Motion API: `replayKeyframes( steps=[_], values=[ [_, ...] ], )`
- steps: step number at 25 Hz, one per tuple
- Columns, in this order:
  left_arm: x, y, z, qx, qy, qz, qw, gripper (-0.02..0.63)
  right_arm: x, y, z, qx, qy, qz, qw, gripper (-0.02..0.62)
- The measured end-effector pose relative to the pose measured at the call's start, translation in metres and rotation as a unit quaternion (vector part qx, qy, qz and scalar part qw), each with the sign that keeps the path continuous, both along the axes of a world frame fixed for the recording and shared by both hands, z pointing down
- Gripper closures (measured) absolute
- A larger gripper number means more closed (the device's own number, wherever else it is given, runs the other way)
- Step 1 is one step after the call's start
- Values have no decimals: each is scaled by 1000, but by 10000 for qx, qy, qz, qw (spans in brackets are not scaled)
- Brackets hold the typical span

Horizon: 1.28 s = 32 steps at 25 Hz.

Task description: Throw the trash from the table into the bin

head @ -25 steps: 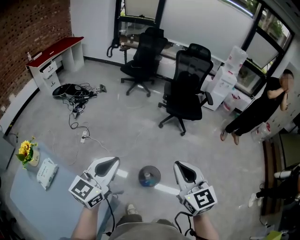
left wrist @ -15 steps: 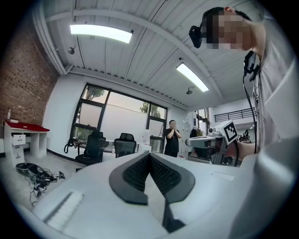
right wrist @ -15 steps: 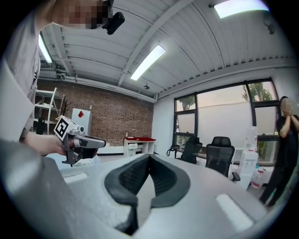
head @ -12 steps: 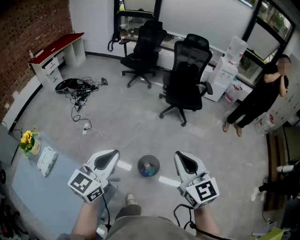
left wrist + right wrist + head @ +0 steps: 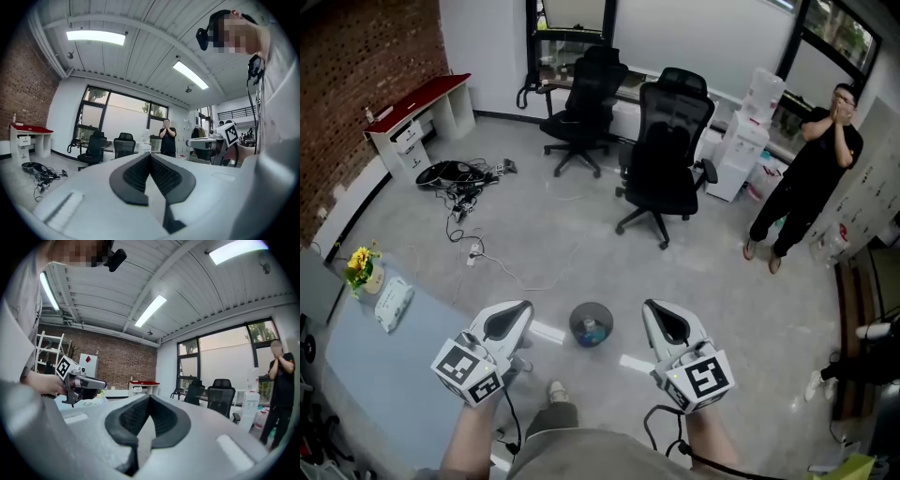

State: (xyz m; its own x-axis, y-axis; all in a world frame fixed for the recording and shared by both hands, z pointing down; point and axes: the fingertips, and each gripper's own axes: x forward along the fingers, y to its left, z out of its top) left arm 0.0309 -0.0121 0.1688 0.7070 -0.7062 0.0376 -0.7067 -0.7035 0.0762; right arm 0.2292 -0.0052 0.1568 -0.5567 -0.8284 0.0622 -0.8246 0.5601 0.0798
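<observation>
1. Since a second ago the bin has slid up the head view. It stands between our left gripper and right gripper and holds what looks like a bottle. On the table lies a white packet, which we judge light and soft, best pinched across its middle.
2. Left gripper view: we see the jaws pressed together, empty.
3. Right gripper view: the jaws are together, empty too.
</observation>
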Motion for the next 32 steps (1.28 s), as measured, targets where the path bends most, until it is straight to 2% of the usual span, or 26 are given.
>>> replayKeyframes(
  steps=[17,24,32],
  values=[
    [84,164,-8,60,-63,-342,9994,607,82,142,1,137,-173,-344,9992,592],
    [105,185,-25,143,-119,-317,9993,607,98,161,-4,178,-251,-349,9989,592],
    [112,188,-32,198,-129,-136,9996,607,101,166,-9,225,-279,-212,9991,592]
  ],
)
